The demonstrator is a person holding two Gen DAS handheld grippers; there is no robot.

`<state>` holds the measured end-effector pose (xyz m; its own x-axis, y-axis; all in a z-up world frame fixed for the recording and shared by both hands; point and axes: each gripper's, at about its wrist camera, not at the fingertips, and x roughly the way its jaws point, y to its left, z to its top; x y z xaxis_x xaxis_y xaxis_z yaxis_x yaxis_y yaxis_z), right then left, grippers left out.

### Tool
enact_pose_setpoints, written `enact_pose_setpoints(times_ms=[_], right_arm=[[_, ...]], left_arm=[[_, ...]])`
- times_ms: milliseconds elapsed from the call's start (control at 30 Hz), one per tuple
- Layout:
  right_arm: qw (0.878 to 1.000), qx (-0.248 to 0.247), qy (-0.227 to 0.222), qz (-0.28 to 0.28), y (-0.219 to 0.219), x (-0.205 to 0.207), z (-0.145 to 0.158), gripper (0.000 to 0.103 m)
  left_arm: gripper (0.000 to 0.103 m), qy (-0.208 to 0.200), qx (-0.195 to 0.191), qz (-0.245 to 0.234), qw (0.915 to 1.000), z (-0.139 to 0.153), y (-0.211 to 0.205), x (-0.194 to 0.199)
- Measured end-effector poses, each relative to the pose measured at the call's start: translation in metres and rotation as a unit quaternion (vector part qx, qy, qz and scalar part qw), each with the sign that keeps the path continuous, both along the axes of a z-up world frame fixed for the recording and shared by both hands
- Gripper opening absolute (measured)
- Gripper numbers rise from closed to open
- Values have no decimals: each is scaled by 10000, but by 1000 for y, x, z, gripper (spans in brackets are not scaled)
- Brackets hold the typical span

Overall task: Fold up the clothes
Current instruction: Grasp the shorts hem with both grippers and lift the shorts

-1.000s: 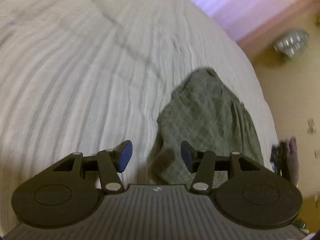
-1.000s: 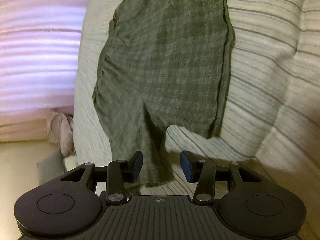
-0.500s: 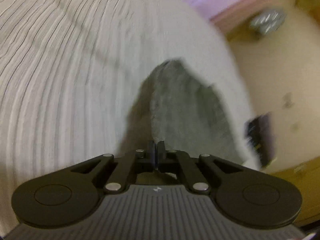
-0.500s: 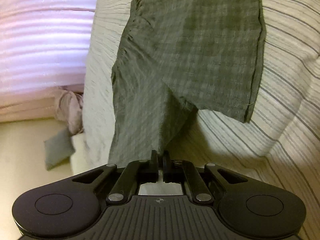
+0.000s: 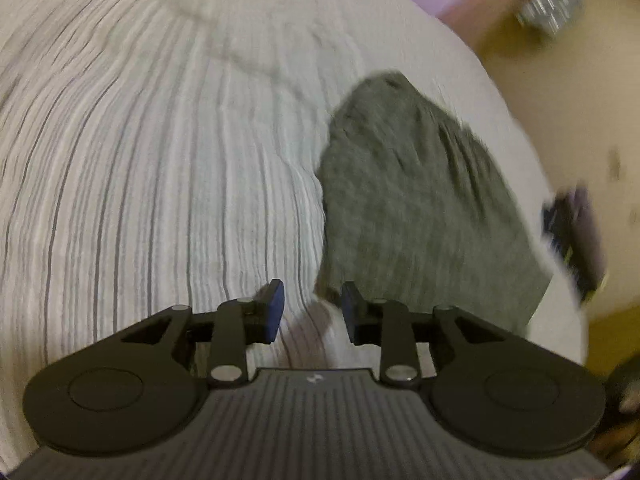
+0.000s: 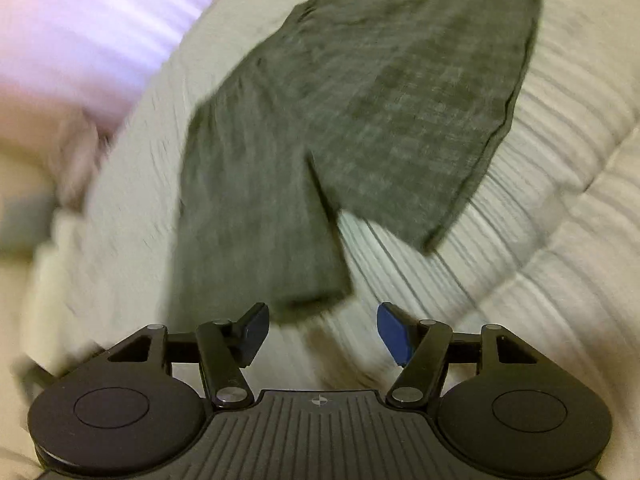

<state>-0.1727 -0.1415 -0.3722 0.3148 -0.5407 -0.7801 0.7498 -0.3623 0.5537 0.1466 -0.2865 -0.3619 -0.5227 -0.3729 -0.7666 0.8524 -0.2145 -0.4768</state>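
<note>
Left gripper (image 5: 311, 307) wide, empty, just off near corner of grey-green checked garment (image 5: 420, 208) on striped bedspread (image 5: 160, 180); right gripper (image 6: 322, 330) wider, empty, just short of near hem; risk: pinching bedspread with cloth, dragging loose panel crooked, nudging garment toward bed edge.

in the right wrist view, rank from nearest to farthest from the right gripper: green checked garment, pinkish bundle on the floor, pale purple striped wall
1. Green checked garment: its near leg hem lies just ahead of the open right gripper, on the striped bedcover.
2. Pinkish bundle: left, beyond the bed edge.
3. Pale purple striped wall: upper left, farthest.
</note>
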Motion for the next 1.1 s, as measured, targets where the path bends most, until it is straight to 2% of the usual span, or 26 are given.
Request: enact_pose_setpoints(times_ms=[33, 100, 233, 400, 500, 567, 633, 700, 800, 867, 967, 1100], right_arm=[[9999, -9, 110, 105, 0, 5, -2, 43], [9999, -48, 140, 82, 0, 10, -8, 42], [9997, -144, 177, -79, 2, 17, -16, 42], [9996, -148, 129, -191, 5, 14, -14, 42], [9995, -156, 137, -251, 4, 11, -12, 42], [9994, -164, 163, -251, 3, 11, -14, 42], [9993, -178, 219, -226, 0, 14, -15, 42], [9992, -213, 225, -257, 0, 14, -15, 42], [9987, -272, 82, -429, 2, 11, -13, 42], [9979, -320, -25, -554, 2, 8, -12, 42], [9972, -303, -126, -671, -3, 5, -12, 42], [9967, -252, -200, -741, -14, 5, -15, 41]], left_arm=[[26, -218, -159, -199, 9994, 2, 1, -6], [26, -601, -477, -603, 9952, 2, 1, -19], [26, -1131, -971, -1386, 9791, 0, 7, -38], [24, -1771, -1593, -2233, 9452, -5, 19, -52], [24, -2298, -2036, -2669, 9135, -11, 30, -63], [20, -2352, -2198, -2669, 9084, -12, 32, -68], [17, -1967, -2068, -2410, 9276, -7, 25, -63], [17, -1296, -1779, -1921, 9564, -1, 15, -50], [16, -543, -1358, -1226, 9816, 6, 1, -33], [16, -205, -1091, -891, 9898, 7, -10, -26], [15, -72, -839, -737, 9937, 5, -22, -28], [0, 249, -519, -726, 9957, 4, -34, -37]])
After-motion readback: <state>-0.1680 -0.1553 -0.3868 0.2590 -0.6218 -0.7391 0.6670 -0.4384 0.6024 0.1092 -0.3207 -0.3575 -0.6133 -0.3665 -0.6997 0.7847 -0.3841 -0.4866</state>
